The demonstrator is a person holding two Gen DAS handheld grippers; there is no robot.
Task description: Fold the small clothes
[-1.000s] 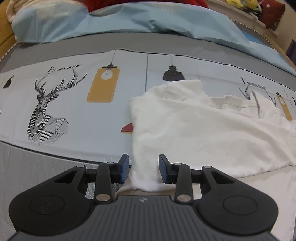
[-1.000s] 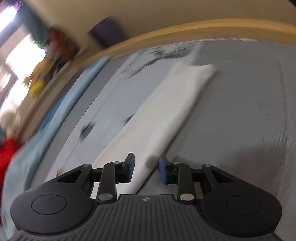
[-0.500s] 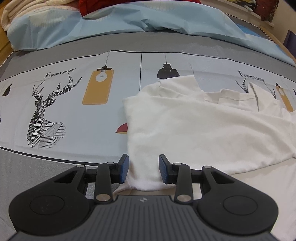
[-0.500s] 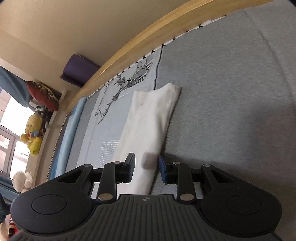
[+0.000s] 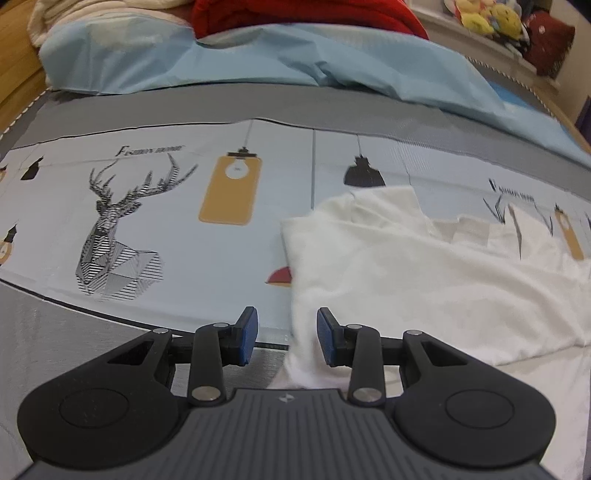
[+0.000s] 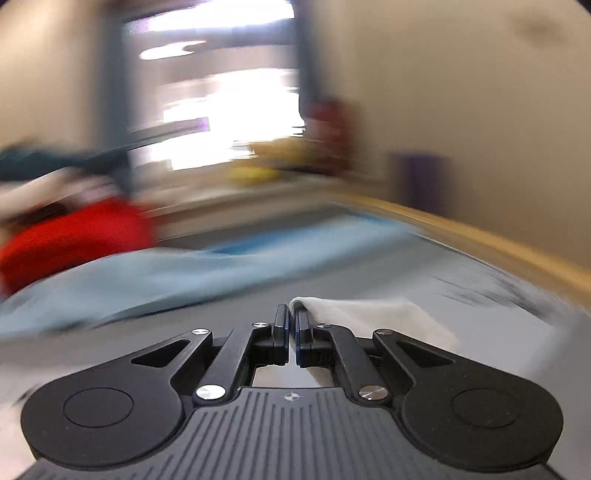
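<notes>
A white garment (image 5: 424,280) lies spread and rumpled on the printed bedsheet (image 5: 147,221), right of centre in the left wrist view. My left gripper (image 5: 286,332) hangs open over its near left corner; the cloth's edge runs between the blue pads without being pressed. In the blurred right wrist view, my right gripper (image 6: 291,325) points nearly level with its jaws together. A fold of the white garment (image 6: 373,314) comes out at the fingertips and drapes off to the right, so it is pinched there.
A light blue quilt (image 5: 295,62) lies bunched across the far side of the bed, with a red cloth (image 5: 295,14) behind it. Plush toys (image 5: 491,14) sit on a ledge at far right. A wooden bed rail (image 6: 498,240) edges the mattress.
The right gripper closed on the white cloth, then rolled and swung upward, so its view went from the mattress to the room. The left gripper shifted slightly; its jaws kept their width.
</notes>
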